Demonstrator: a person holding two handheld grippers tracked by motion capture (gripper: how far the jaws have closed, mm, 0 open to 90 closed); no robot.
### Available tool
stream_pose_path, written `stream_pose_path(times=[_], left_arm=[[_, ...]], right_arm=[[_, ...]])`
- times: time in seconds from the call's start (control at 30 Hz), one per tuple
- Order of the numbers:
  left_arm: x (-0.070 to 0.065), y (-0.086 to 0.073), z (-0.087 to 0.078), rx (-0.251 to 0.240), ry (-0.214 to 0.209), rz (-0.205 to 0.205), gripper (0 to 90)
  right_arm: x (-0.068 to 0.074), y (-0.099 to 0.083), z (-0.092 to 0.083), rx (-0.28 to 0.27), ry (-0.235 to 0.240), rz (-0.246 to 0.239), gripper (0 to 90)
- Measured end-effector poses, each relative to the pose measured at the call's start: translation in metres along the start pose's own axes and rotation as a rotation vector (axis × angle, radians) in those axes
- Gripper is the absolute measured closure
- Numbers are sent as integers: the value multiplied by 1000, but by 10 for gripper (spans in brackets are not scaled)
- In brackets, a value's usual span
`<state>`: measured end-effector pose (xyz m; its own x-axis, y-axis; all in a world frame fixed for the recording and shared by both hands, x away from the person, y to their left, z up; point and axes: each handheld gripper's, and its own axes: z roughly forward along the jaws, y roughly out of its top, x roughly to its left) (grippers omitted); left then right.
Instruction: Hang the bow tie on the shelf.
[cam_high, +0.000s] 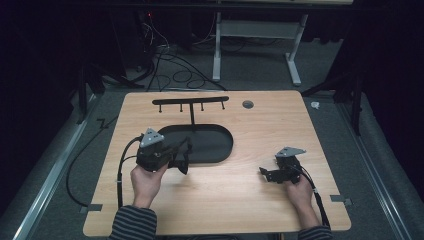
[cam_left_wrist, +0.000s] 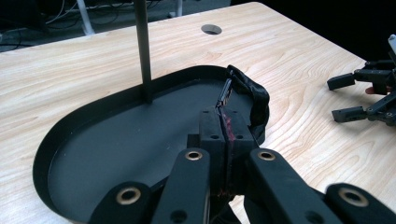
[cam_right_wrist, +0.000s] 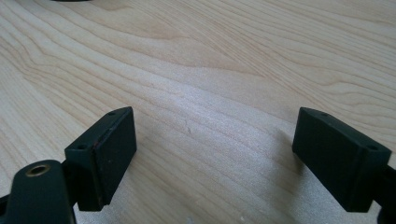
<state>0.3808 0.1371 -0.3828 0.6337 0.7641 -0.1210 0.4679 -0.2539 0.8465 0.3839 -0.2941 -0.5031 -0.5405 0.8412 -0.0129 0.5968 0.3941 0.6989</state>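
A black strap (cam_left_wrist: 254, 100), possibly a fabric band, is clamped between the closed jaws of the left gripper (cam_left_wrist: 225, 135) at the right rim of the oval tray (cam_left_wrist: 93, 109), left of centre in the high view. The right gripper (cam_right_wrist: 215, 154) is held released over bare bench (cam_high: 240, 185), lower right. A carry toward the hook stand (cam_high: 191, 101) is judged to be in hand; lifting and looping over a peg would be required next.
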Motion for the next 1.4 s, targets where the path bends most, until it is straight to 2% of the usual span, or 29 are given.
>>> stream_pose_path(times=[0.4, 0.73, 0.93, 1.23, 1.4], left_arm=[[4, 19, 7, -11, -13, 8, 891], [11, 38, 17, -27, 5, 15, 891], [16, 49, 22, -35, 30, 14, 891], [26, 61, 25, -74, 56, 1, 891], [32, 66, 27, -79, 89, 0, 891]], right_arm=[[0, 0, 0, 0, 0, 0, 144], [0, 0, 0, -1, 0, -3, 144], [0, 0, 0, 0, 0, 0, 144], [0, 0, 0, 0, 0, 1, 144], [0, 0, 0, -1, 0, 1, 144]])
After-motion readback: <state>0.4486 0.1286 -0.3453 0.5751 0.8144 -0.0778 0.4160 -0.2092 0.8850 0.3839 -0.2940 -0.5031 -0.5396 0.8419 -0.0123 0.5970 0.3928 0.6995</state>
